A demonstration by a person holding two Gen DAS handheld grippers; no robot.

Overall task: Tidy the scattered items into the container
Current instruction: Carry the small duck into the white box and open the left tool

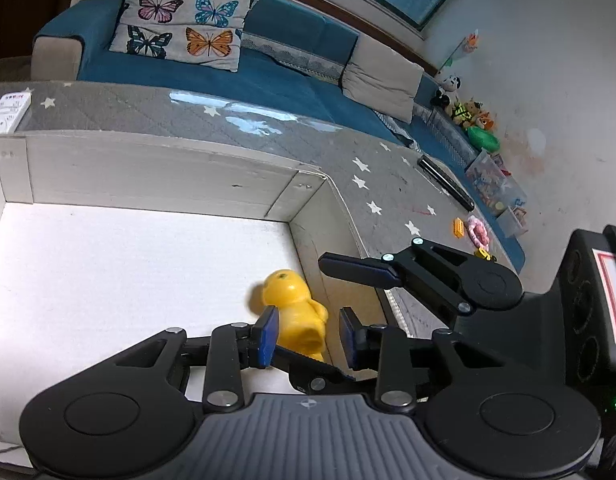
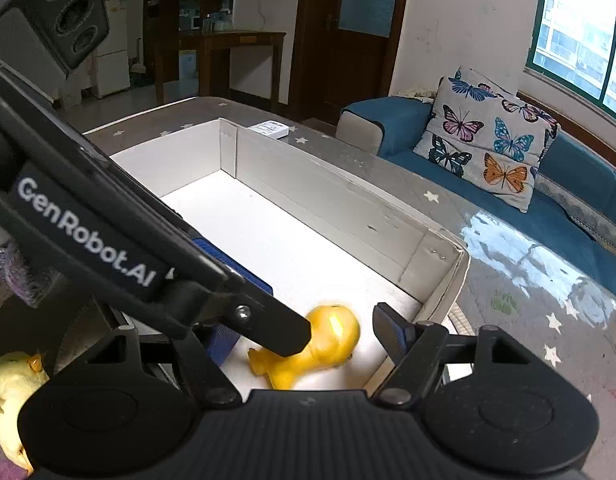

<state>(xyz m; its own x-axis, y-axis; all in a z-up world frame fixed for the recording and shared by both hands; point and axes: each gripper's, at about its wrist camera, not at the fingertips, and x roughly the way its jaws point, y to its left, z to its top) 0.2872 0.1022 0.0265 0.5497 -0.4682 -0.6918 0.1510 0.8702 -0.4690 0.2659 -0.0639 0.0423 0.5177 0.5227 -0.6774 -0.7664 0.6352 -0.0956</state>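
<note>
A yellow toy figure (image 1: 297, 312) lies on the floor of the white cardboard box (image 1: 147, 168), near its right wall; it also shows in the right wrist view (image 2: 324, 344). My left gripper (image 1: 308, 334) is open over the box, its blue pads either side of the figure without gripping it. My right gripper (image 2: 308, 344) is open and empty above the same box corner (image 2: 440, 276); its left finger is partly hidden by the left gripper's arm. A pale yellow plush chick (image 2: 13, 392) lies outside the box at the lower left.
The box stands on a grey star-patterned table (image 1: 380, 196). On the table's far right lie a black remote (image 1: 446, 182), an orange block (image 1: 458, 227), a pink ring toy (image 1: 478, 232) and a small yellow toy (image 1: 485, 255). A white remote (image 1: 7, 112) lies far left. A blue sofa stands behind.
</note>
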